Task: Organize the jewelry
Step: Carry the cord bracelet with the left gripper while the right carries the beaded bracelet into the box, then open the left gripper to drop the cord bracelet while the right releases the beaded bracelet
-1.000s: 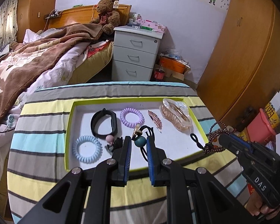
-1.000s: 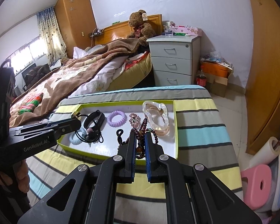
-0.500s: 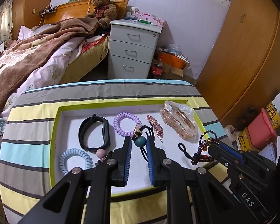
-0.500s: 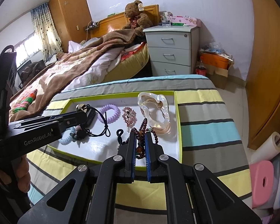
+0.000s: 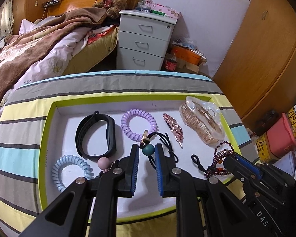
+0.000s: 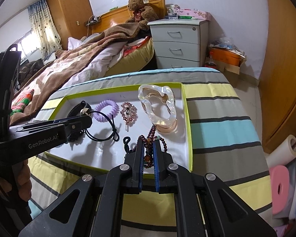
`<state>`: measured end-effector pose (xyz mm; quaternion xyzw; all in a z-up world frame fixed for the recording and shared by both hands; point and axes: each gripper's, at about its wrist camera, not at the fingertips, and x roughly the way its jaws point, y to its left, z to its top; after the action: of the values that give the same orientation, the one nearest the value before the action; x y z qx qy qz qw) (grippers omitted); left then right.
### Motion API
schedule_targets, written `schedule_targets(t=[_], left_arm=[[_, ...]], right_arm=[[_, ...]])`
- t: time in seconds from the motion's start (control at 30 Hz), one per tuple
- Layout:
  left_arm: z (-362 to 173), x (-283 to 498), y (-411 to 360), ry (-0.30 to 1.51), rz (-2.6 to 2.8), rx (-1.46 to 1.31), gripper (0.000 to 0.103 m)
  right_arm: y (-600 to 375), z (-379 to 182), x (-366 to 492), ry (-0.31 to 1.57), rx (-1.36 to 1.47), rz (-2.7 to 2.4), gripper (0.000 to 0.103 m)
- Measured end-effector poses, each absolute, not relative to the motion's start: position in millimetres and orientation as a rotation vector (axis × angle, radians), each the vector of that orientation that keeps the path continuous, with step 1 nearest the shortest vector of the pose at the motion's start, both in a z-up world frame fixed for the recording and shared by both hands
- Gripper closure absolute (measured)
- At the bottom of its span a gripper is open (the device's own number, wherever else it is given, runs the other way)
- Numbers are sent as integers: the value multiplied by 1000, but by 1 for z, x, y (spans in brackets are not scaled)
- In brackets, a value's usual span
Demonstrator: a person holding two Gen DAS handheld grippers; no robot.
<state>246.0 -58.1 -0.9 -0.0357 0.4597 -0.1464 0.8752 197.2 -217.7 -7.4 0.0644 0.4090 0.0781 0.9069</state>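
A white tray with a lime-green rim (image 5: 49, 118) lies on a striped table. My left gripper (image 5: 147, 152) is shut on a black hair tie with a teal bead (image 5: 148, 149), held over the tray's middle; it also shows in the right wrist view (image 6: 84, 118). My right gripper (image 6: 149, 144) is shut on a dark red bead bracelet (image 6: 149, 138) above the tray's front right part; the bracelet shows in the left wrist view (image 5: 217, 162). In the tray lie a black wristband (image 5: 96, 136), a purple coil tie (image 5: 139, 125), a blue coil tie (image 5: 71, 169), a sparkly hair clip (image 5: 172, 127) and a clear claw clip (image 5: 203, 122).
A pink bead (image 5: 103, 163) lies by the blue coil tie. A bed with a brown blanket (image 5: 39, 45) and a grey drawer unit (image 5: 146, 41) stand beyond the table. A wooden wardrobe (image 5: 262, 49) and pink and yellow containers (image 5: 280, 136) are at the right.
Both grippers have moved forward over the tray, each still holding its piece. The bracelet now hangs lower over the tray's front right part.
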Motion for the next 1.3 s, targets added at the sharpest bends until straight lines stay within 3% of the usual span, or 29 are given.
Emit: schedule_targets(t=[0.83, 1.13, 1.3], left_arm=[[-22, 255, -58, 1039, -287, -97, 85], [-22, 253, -60, 1041, -291, -89, 77], [-21, 252, -59, 1041, -288, -85, 68]], right_arm=[[-218, -14, 201, 906, 37, 120, 94], [-218, -14, 202, 909, 36, 119, 94], [-220, -14, 202, 909, 44, 124, 94]])
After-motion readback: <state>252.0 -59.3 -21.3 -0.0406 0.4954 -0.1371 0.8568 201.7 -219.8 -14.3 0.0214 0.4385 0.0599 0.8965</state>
